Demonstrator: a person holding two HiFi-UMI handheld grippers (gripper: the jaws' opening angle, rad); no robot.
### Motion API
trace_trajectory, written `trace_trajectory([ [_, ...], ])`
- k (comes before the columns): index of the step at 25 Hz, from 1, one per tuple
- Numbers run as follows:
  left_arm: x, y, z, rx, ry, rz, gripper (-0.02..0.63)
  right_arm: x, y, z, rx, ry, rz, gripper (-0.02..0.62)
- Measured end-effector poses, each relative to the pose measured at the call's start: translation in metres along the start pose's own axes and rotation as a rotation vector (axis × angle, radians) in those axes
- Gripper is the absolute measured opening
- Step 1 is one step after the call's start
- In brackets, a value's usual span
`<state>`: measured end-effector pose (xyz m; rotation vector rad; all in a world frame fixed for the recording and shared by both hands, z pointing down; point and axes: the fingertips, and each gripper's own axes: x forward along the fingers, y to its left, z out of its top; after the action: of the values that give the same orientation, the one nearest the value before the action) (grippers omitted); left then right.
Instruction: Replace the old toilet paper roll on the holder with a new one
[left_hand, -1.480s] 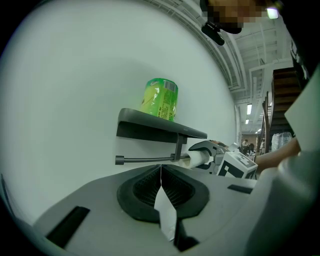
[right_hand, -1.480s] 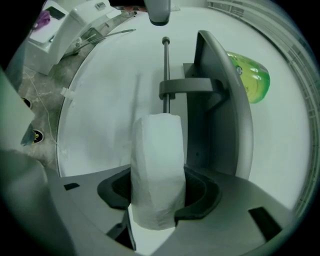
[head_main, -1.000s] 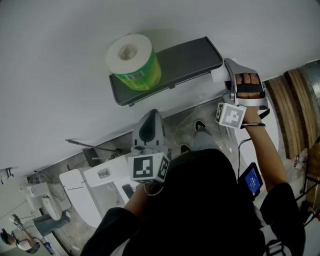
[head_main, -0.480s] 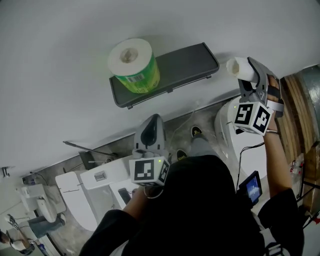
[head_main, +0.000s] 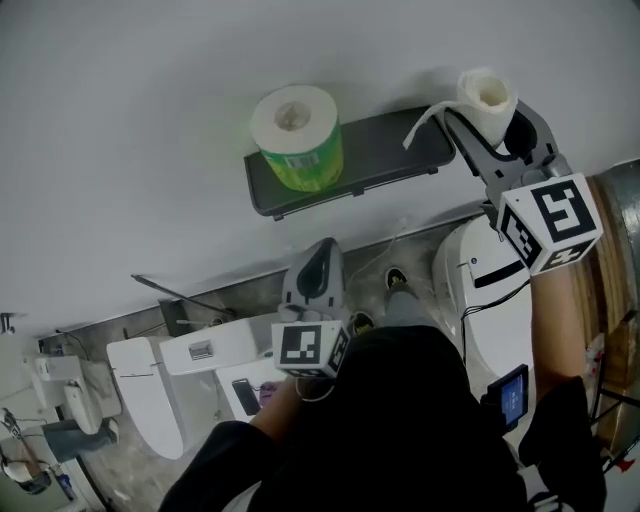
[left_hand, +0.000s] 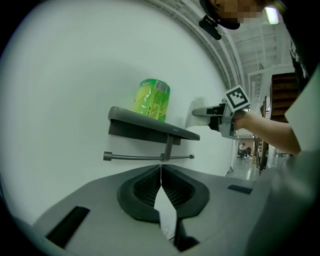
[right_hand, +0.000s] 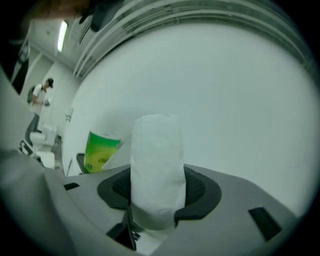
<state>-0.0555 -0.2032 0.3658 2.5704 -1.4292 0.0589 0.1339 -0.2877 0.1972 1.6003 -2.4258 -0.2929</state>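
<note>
Two grippers are showing in the head view. The right gripper (head_main: 495, 125) is clenching a thin, nearly used-up old roll (head_main: 487, 93). Its jaws are standing partly open around the roll's sides. The roll is standing upright between the pads, and a loose tail of paper (head_main: 422, 124) is trailing off toward nine o'clock. This roll is being held just past the three o'clock end of the grey shelf (head_main: 385, 145) on the white wall (head_main: 150, 150), clear of the holder. The new roll (head_main: 297, 135), in a green wrapper, is standing upright on the shelf's nine o'clock end. The left gripper (head_main: 318, 255) is hovering at six o'clock of the shelf with its jaws pressed together on nothing. It is pointing toward the bare holder bar (left_hand: 149, 157) under the shelf.
</note>
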Motion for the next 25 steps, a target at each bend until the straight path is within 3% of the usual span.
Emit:
trace_trajectory([
  [3, -0.004, 0.004, 0.0, -0.006, -0.005, 0.017, 0.023, 0.023, 0.022, 0.022, 0.202, -0.095, 0.14, 0.229],
  [6, -0.009, 0.009, 0.001, -0.01, -0.006, 0.037, 0.023, 0.043, 0.039, 0.029, 0.296, -0.11, 0.205, 0.229],
  [12, -0.018, 0.022, 0.001, -0.02, -0.008, 0.073, 0.023, 0.064, 0.05, 0.002, 0.318, -0.004, 0.186, 0.229],
  [20, -0.014, 0.024, 0.0, -0.018, -0.006, 0.065, 0.023, 0.067, 0.06, -0.003, 0.286, 0.047, 0.208, 0.229],
  [25, -0.013, 0.021, 0.001, -0.006, -0.005, 0.053, 0.023, 0.067, 0.055, -0.003, 0.353, 0.059, 0.209, 0.229],
])
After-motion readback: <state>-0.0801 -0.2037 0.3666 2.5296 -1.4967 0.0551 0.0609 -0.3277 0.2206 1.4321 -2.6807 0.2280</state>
